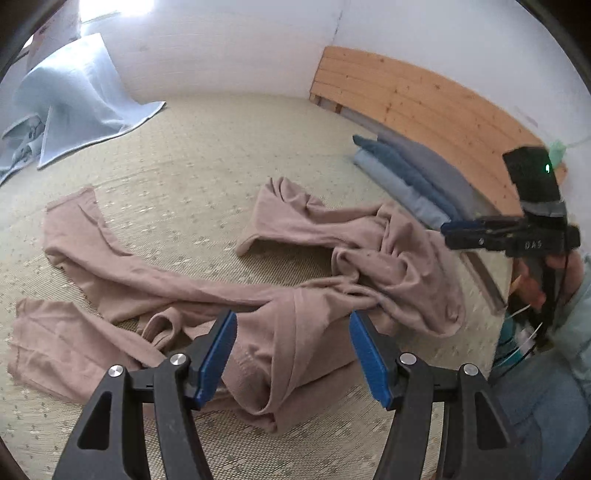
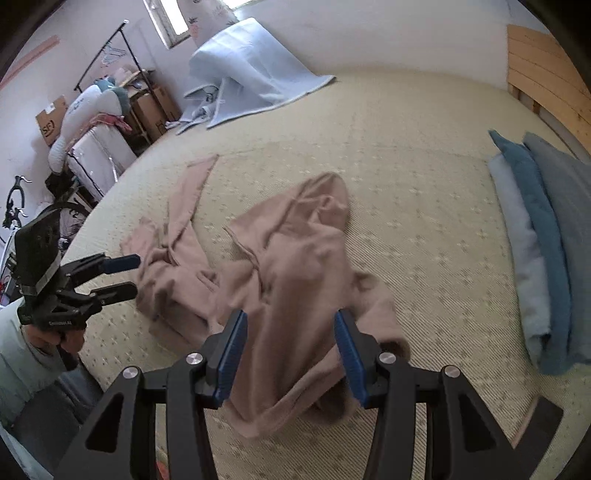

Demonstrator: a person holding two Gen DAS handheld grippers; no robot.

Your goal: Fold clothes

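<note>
Between the spread jaws of the right gripper [image 2: 291, 354] lies a crumpled pink garment [image 2: 295, 266], seemingly untouched; folded blue pillows [image 2: 543, 236] sit far right.

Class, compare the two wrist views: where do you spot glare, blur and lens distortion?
Left wrist view: window glare blows out the top left; the wooden headboard bows from fisheye distortion. Right wrist view: the pinkish garment is smeared by blur near the right tongs, and the corners go dark.

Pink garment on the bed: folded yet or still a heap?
Still a heap. The pink garment lies crumpled and twisted on the bed mat, sleeves sprawled apart, no neat fold. Both claws, left and right, are open above it.
</note>
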